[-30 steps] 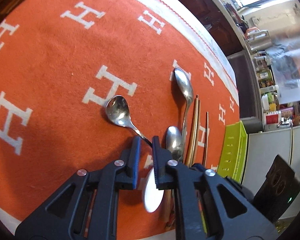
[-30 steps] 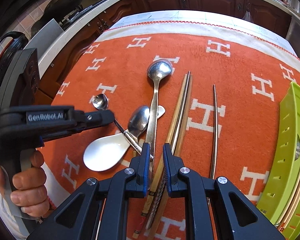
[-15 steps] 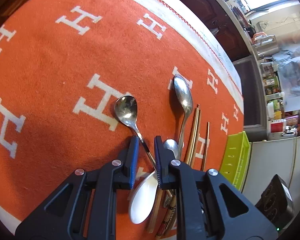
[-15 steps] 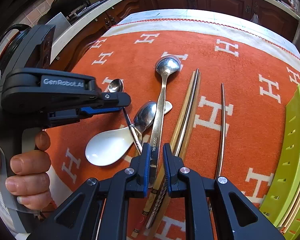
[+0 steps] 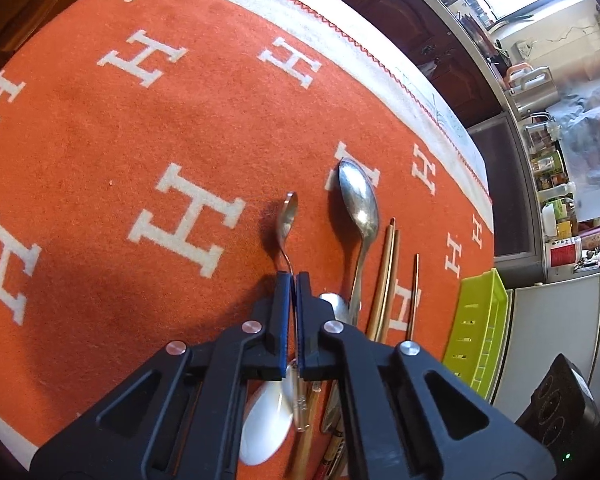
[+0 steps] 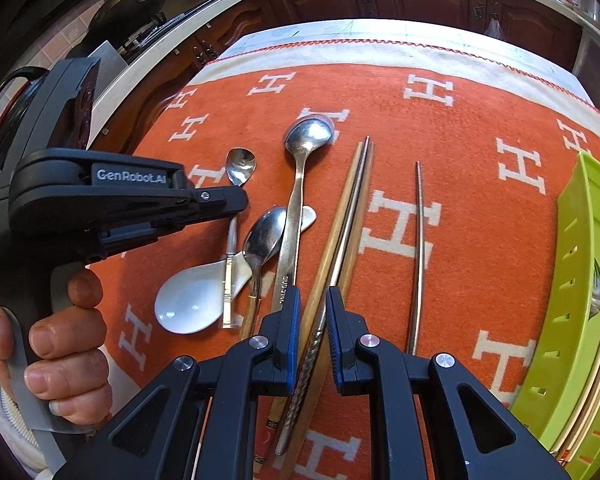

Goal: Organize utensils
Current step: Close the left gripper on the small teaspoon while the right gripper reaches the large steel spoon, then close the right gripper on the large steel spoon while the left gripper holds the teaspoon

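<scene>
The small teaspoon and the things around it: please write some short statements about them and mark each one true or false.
1. The left gripper is shut on the small teaspoon. True.
2. The white ceramic spoon lies inside the green basket. False: it lies on the orange cloth, partly under the small teaspoon's handle.
3. The single metal chopstick lies apart from the wooden chopsticks. True.
4. The right gripper holds the long spoon. False: a twisted metal chopstick and a wooden one pass between its fingers; the long spoon lies beside them.
5. The green basket is empty. False: chopsticks are already in it.
</scene>
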Demonstrator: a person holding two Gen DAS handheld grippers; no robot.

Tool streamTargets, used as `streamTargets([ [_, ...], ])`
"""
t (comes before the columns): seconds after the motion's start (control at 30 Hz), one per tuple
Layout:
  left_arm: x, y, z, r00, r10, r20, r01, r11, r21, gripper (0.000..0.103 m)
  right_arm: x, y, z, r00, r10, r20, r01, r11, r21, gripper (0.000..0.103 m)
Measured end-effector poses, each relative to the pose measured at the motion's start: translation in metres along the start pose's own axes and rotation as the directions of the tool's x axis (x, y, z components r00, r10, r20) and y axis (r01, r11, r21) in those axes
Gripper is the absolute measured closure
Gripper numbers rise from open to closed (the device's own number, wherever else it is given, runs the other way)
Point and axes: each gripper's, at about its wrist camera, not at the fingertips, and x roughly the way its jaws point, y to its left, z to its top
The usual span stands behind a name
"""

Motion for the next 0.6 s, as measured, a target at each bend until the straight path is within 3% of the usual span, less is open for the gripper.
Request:
streamTargets([
  [0.3,-0.019,0.006,-0.007,1.0,-0.002,-0.015,0.003,0.999,0.049,0.103,-0.007,-0.007,0.011,0.999,0.023,0.028,-0.024,0.999,0.038,0.09],
  [0.6,-0.053,0.024,-0.009,1.0,-0.012,0.0,0.012,0.999,0.05,0.103,0.002,-0.011,0.045,0.992,0.11,0.065,-0.116,0.988,0.102,0.09],
])
